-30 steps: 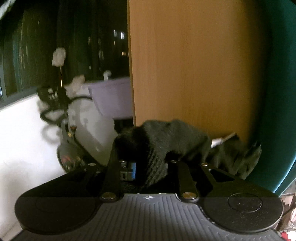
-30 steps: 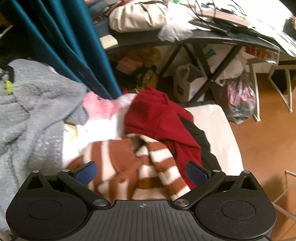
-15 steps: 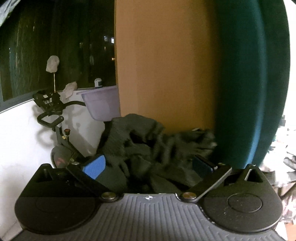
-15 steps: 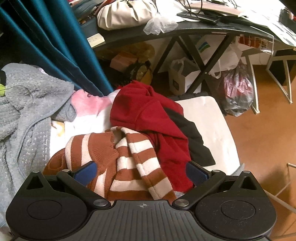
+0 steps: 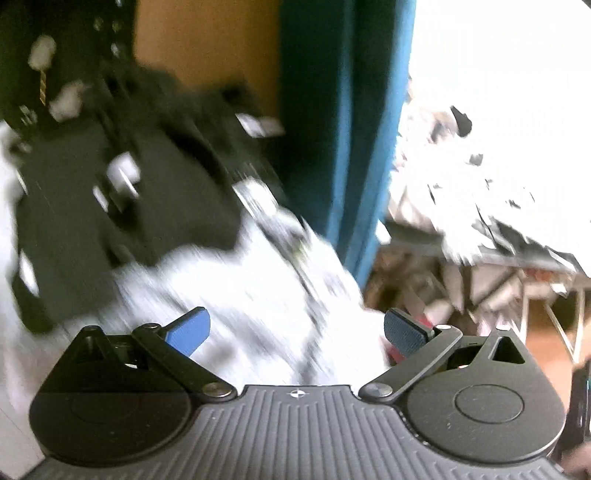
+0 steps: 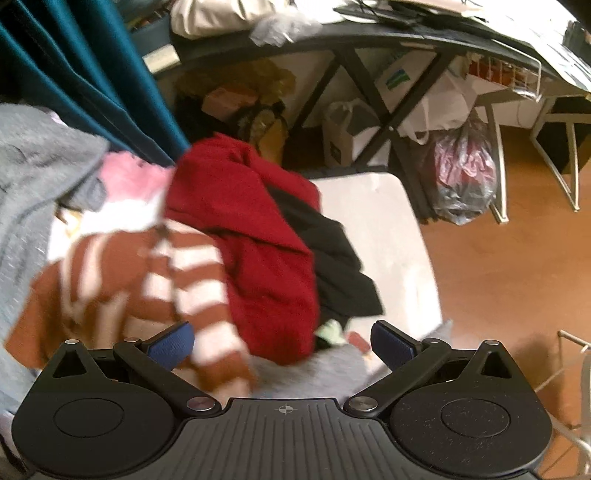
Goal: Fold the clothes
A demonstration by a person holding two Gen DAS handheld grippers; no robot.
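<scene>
In the blurred left wrist view my left gripper [image 5: 295,330] is open and empty above a pale grey garment [image 5: 236,295]. A black garment [image 5: 122,192] lies beyond it at the upper left. In the right wrist view my right gripper [image 6: 282,341] is open and empty above a pile of clothes: a brown and white striped sweater [image 6: 147,284], a red garment [image 6: 251,229], a black garment [image 6: 336,254], a pink piece [image 6: 129,177] and a grey fleece [image 6: 33,177] at the left. The pile lies on a white surface [image 6: 391,221].
A teal curtain [image 6: 81,70] hangs behind the pile and also shows in the left wrist view [image 5: 343,122]. A cluttered dark desk [image 6: 369,33] with crossed legs stands at the back, with bags [image 6: 461,173] under it. Orange floor [image 6: 498,280] lies right.
My left gripper has opened and let go of the black garment, then swung right and down over the grey garment. My right gripper has drawn back a little over the pile.
</scene>
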